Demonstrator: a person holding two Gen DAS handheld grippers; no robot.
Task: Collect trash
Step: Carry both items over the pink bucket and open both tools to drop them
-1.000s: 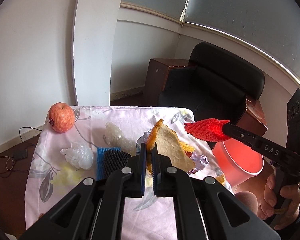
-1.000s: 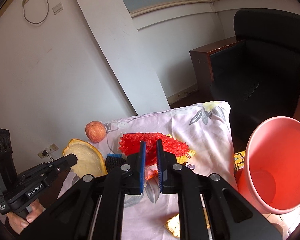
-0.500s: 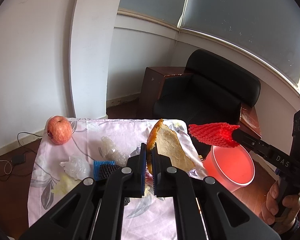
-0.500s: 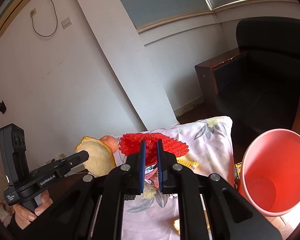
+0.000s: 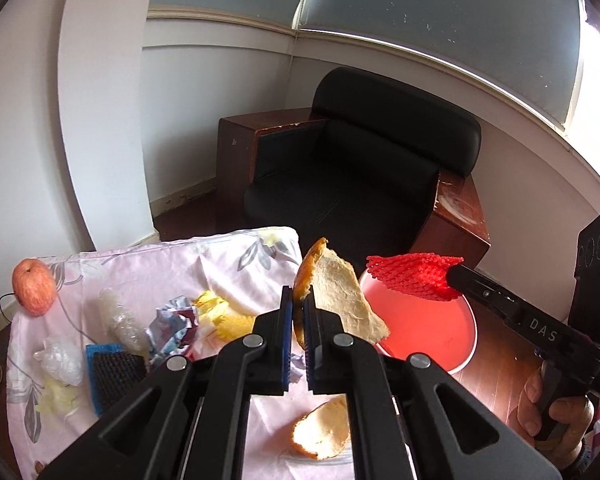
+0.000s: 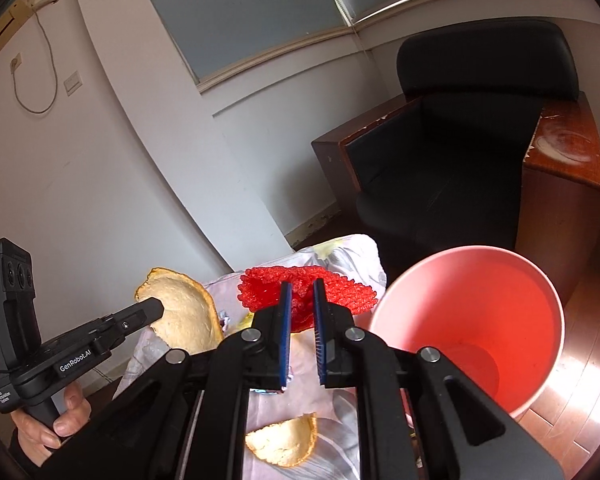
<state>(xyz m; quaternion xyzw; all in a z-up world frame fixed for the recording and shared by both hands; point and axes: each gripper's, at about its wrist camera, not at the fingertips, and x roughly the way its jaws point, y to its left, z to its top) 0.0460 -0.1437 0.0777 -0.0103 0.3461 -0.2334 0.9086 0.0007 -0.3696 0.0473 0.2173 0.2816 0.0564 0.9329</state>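
My left gripper (image 5: 297,300) is shut on a big piece of pomelo peel (image 5: 340,296), held in the air near the table's right edge. From the right wrist view the same peel (image 6: 184,312) shows at the left. My right gripper (image 6: 300,300) is shut on a red foam fruit net (image 6: 332,286); in the left wrist view that net (image 5: 412,278) hangs over the rim of the pink bin (image 5: 420,328). The bin (image 6: 472,328) stands on the floor beside the table, its mouth wide and its inside bare.
On the flowered tablecloth (image 5: 180,264) lie a smaller peel (image 5: 324,432), an apple (image 5: 32,286), crumpled foil (image 5: 176,320), yellow wrapper scraps (image 5: 224,316), clear plastic bags (image 5: 60,360) and a blue-and-black brush (image 5: 108,368). A black armchair (image 5: 364,176) stands behind the table.
Both grippers have swung right, away from the middle of the table, carrying the peel and the net. The bin looms larger, and the net now hangs over its rim.
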